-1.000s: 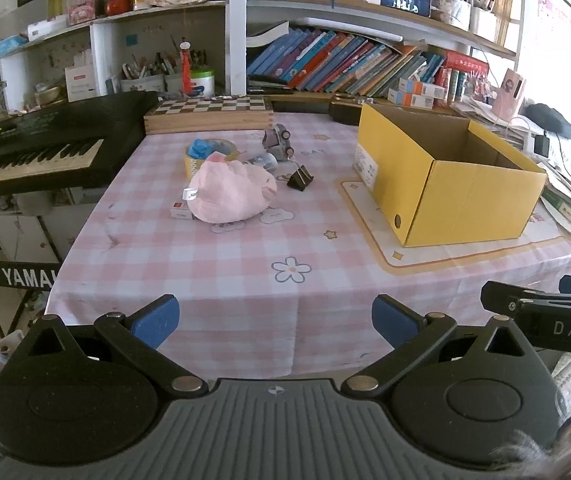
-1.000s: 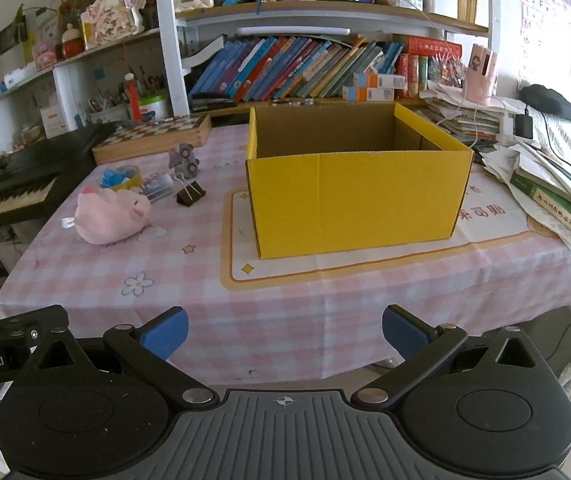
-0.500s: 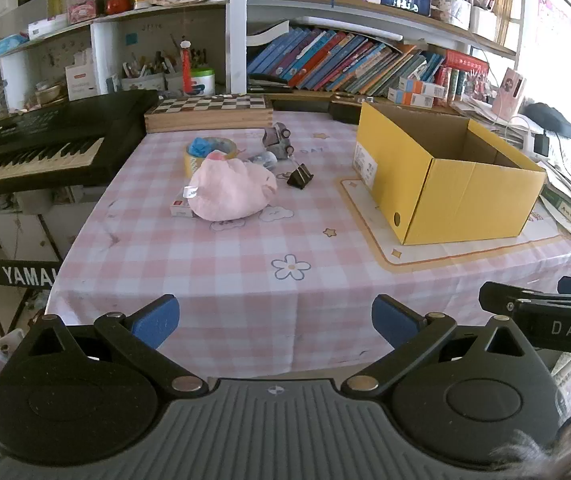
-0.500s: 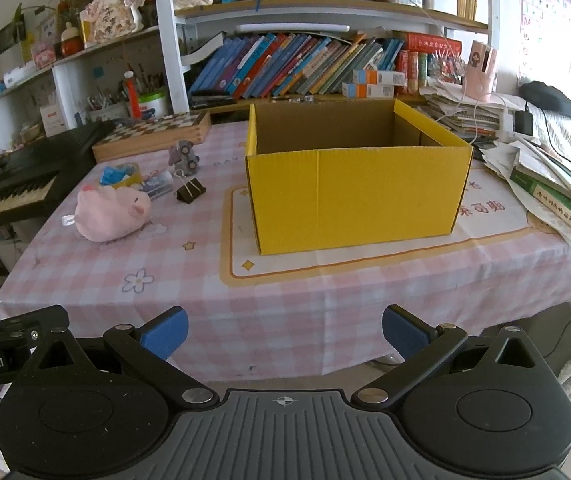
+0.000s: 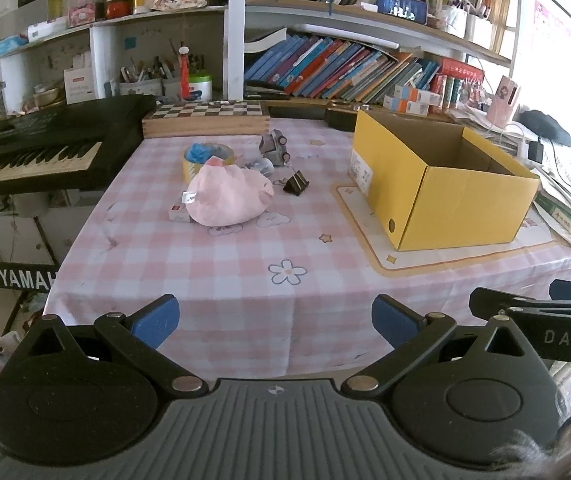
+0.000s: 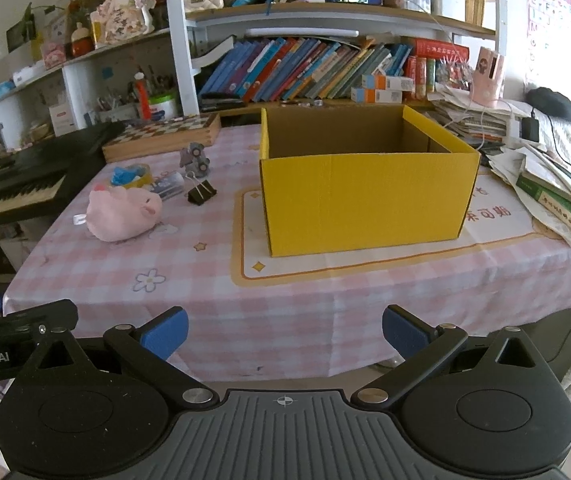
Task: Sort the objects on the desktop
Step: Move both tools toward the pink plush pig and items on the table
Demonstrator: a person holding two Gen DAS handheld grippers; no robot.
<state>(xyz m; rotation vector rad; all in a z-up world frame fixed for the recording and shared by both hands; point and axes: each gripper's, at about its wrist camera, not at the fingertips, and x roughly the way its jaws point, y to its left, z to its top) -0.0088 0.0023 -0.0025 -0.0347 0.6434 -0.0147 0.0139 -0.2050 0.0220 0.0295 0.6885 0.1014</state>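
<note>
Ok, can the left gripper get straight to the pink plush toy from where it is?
Probably yes. The left gripper is open and off the table's near edge, with only bare pink checked tablecloth between it and the pink plush toy. The black binder clip sits off to the side.

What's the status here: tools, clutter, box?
Left tool and right tool both open, empty, short of the table. Pink plush toy, black binder clip unsorted. Open yellow cardboard box: nothing seen inside. Path clear.

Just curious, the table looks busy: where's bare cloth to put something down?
Bare cloth runs along the near edge, before the plush and the box, and between those two. Crowded behind the plush: tape, toy car, clip.
</note>
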